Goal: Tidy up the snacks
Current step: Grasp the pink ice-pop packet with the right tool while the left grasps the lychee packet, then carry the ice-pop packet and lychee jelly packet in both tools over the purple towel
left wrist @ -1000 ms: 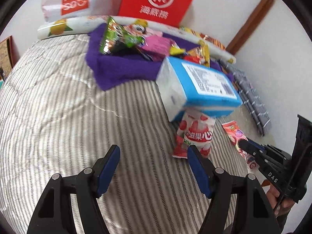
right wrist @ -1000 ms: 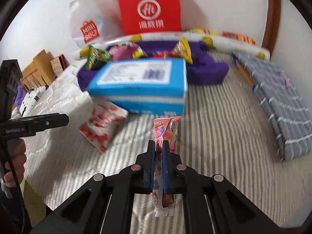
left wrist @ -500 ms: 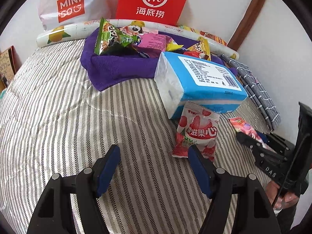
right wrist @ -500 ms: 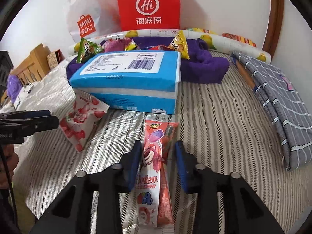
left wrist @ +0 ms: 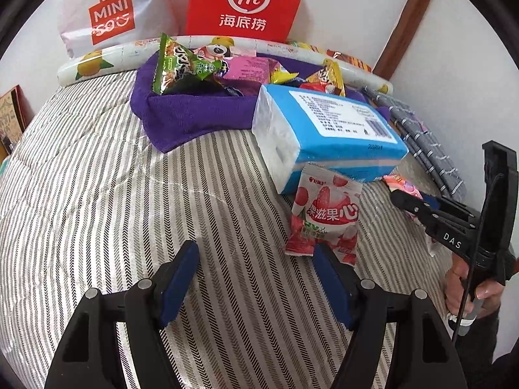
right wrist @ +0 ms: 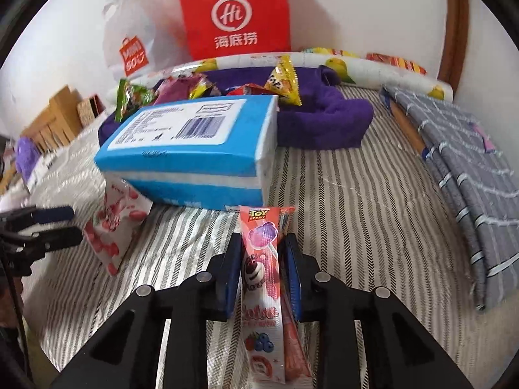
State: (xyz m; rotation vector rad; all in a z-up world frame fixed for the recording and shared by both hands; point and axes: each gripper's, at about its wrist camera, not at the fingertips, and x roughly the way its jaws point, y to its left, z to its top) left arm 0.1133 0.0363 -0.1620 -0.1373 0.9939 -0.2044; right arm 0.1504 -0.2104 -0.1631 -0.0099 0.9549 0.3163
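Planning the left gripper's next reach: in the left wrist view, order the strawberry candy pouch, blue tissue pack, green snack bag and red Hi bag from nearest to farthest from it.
1. Strawberry candy pouch, just ahead of the left gripper, by its right finger.
2. Blue tissue pack, behind the pouch.
3. Green snack bag, in the purple towel, ahead-left.
4. Red Hi bag, against the wall.

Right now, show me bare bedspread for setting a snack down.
Free: the striped bedspread left of the purple towel, and between the blue tissue pack and grey blanket. Crowded: towel nest and strawberry candy bag area.
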